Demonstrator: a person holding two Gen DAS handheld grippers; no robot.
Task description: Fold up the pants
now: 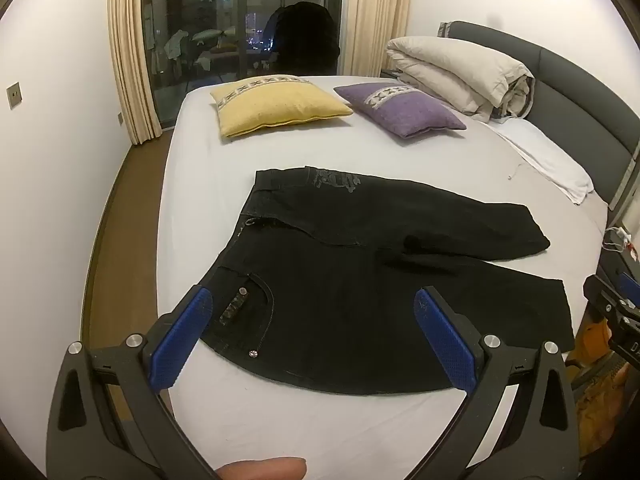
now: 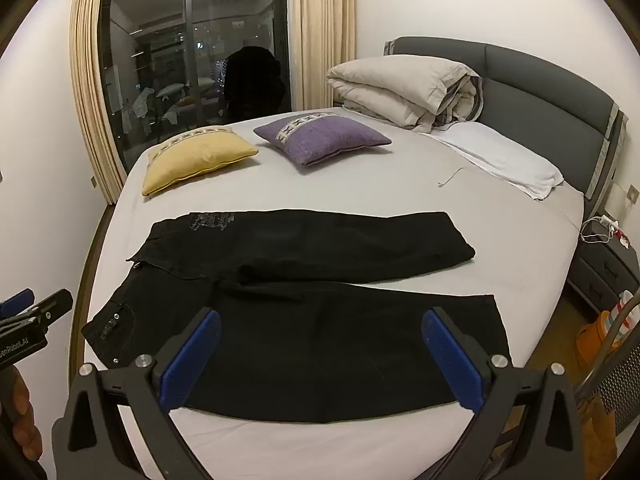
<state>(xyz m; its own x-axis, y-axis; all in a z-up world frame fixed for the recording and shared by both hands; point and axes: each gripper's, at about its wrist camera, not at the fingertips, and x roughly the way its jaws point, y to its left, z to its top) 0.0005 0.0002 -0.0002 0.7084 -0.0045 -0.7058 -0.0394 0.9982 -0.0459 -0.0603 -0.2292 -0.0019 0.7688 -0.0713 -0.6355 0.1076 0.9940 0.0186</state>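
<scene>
Black pants (image 1: 360, 272) lie spread flat on the white bed (image 1: 208, 200), waist to the left, both legs running right. My left gripper (image 1: 314, 304) hovers open above the waist and front pocket, holding nothing. In the right wrist view the pants (image 2: 320, 320) fill the near half of the bed (image 2: 500, 240). My right gripper (image 2: 320, 328) hangs open over the near leg, nothing between its blue pads (image 2: 188, 360). The left gripper (image 2: 28, 320) shows at that view's left edge, and the right gripper (image 1: 616, 304) at the left wrist view's right edge.
A yellow cushion (image 1: 276, 104) and a purple cushion (image 1: 400, 108) lie beyond the pants. A rolled duvet (image 1: 460, 72) and white pillow (image 1: 548, 160) sit by the grey headboard (image 1: 580, 92). A nightstand (image 2: 608, 264) with cables stands right; wood floor (image 1: 116, 240) runs left.
</scene>
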